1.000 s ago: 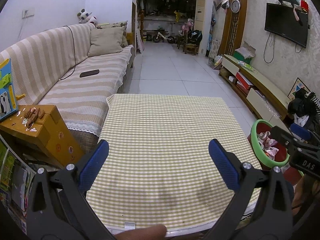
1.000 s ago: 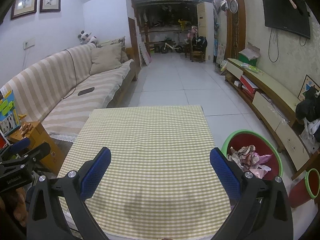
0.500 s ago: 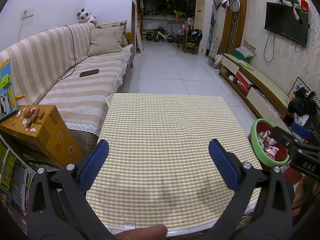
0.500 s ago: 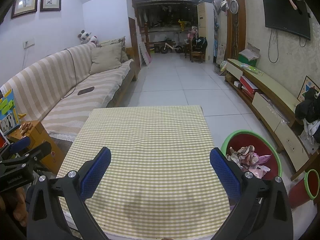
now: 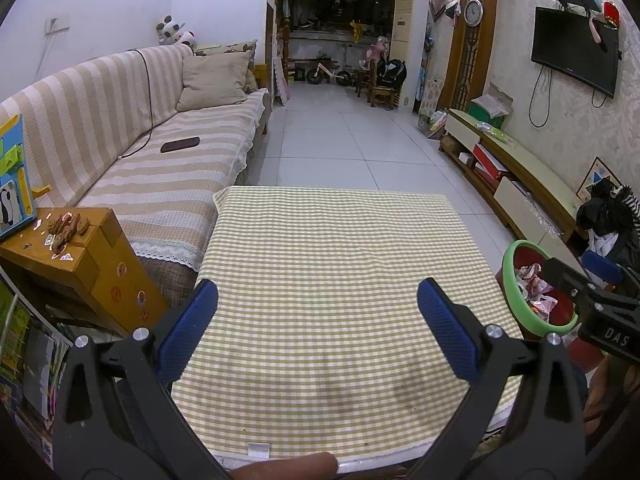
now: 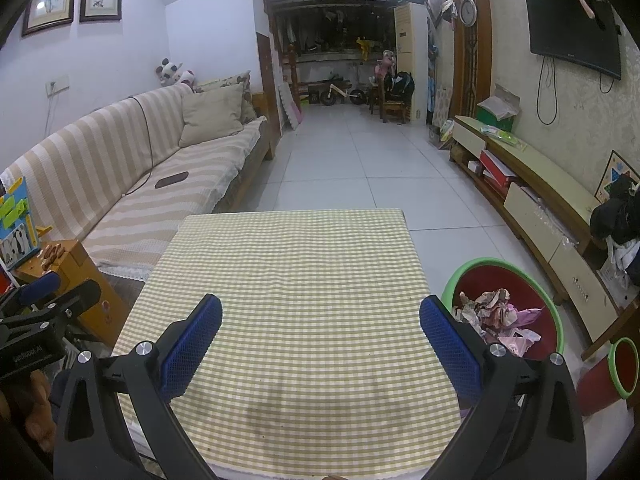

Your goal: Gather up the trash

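Observation:
A red bin with a green rim (image 6: pixel 552 312) stands on the floor right of the table and holds crumpled paper trash (image 6: pixel 496 316); it also shows in the left wrist view (image 5: pixel 516 280). The table wears a green checked cloth (image 5: pixel 340 280), also seen in the right wrist view (image 6: pixel 296 300), with no trash visible on it. My left gripper (image 5: pixel 318 304) is open and empty over the table's near edge. My right gripper (image 6: pixel 320 316) is open and empty over the near edge too, beside the bin.
A striped sofa (image 5: pixel 140 160) runs along the left with a dark phone (image 5: pixel 180 145) on it. A yellow wooden box (image 5: pixel 80 256) stands at the table's left. A low TV cabinet (image 6: pixel 540 196) lines the right wall. A smaller red bin (image 6: pixel 616 372) sits at far right.

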`<state>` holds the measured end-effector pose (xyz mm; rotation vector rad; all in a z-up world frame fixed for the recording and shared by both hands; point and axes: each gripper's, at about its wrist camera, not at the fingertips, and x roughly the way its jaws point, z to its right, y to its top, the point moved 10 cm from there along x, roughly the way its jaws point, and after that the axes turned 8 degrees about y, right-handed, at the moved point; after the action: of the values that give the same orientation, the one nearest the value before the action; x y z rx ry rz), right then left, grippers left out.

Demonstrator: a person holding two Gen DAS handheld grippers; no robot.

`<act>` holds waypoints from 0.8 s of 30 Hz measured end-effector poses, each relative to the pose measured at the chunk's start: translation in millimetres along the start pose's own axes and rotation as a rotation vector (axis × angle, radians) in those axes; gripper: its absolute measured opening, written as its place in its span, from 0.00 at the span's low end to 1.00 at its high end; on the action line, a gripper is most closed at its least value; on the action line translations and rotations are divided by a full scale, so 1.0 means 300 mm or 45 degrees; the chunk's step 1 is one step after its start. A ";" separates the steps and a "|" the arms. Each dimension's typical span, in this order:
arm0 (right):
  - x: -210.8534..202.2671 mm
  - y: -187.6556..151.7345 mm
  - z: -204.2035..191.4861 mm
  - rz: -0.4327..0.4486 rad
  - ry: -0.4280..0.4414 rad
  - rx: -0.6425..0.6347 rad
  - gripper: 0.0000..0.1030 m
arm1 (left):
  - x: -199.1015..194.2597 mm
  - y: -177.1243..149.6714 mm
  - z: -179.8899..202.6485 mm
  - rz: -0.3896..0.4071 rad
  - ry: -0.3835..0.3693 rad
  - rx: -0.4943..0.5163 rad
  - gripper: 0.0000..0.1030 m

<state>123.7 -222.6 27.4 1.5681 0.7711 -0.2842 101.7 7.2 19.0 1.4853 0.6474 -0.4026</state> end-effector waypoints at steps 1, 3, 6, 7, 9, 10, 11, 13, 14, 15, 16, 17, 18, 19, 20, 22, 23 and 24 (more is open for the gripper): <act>0.000 -0.002 0.001 -0.001 0.000 0.001 0.93 | 0.001 0.002 0.000 0.000 -0.001 0.001 0.95; 0.001 -0.006 0.004 -0.002 0.000 0.003 0.93 | 0.001 0.002 0.001 -0.001 0.000 -0.001 0.95; 0.000 -0.006 0.004 -0.002 0.000 0.003 0.93 | 0.001 0.002 0.000 -0.001 0.000 -0.001 0.95; 0.000 -0.006 0.004 -0.002 0.000 0.003 0.93 | 0.002 0.003 0.000 -0.001 -0.001 -0.001 0.95; 0.001 -0.006 0.004 -0.002 0.000 0.003 0.93 | 0.002 0.002 -0.001 0.000 0.000 -0.004 0.95; 0.001 -0.006 0.004 -0.002 0.000 0.003 0.93 | 0.002 0.003 0.000 -0.001 0.000 -0.006 0.95; 0.000 -0.005 0.004 -0.001 -0.001 0.002 0.93 | 0.002 0.003 0.000 -0.001 0.001 -0.007 0.95; 0.000 -0.006 0.003 -0.003 0.000 0.003 0.93 | 0.002 0.003 -0.001 0.000 0.001 -0.005 0.95; 0.000 -0.006 0.003 -0.003 -0.001 0.003 0.93 | 0.002 0.004 -0.001 -0.001 0.001 -0.005 0.95; 0.000 -0.005 0.003 -0.002 -0.001 0.003 0.93 | 0.002 0.004 -0.002 -0.001 0.000 -0.005 0.95; 0.001 -0.005 0.003 -0.003 0.000 0.003 0.93 | 0.002 0.003 -0.002 -0.001 0.000 -0.005 0.95; 0.001 -0.006 0.003 -0.003 -0.001 0.003 0.93 | 0.001 0.004 -0.002 0.004 -0.002 -0.005 0.95; -0.001 -0.010 0.008 -0.003 -0.002 0.004 0.93 | -0.002 0.006 -0.004 0.012 -0.002 -0.009 0.95; -0.001 -0.013 0.009 -0.004 -0.002 0.004 0.93 | -0.004 0.006 -0.006 0.019 0.005 -0.012 0.95; -0.001 -0.016 0.011 -0.005 -0.002 0.005 0.93 | -0.009 0.006 -0.001 0.021 0.008 -0.013 0.95; -0.001 -0.016 0.011 -0.006 -0.002 0.005 0.93 | -0.010 0.005 0.006 0.014 -0.008 -0.018 0.95; 0.000 -0.017 0.012 -0.007 -0.002 0.006 0.93 | -0.010 0.002 0.011 0.011 -0.009 -0.017 0.95; 0.000 -0.017 0.012 -0.007 -0.003 0.005 0.93 | -0.009 0.000 0.014 0.010 -0.002 -0.010 0.95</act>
<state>121.3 -226.3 22.7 1.5697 0.7739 -0.2917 100.0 2.7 20.5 1.4791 0.6408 -0.3947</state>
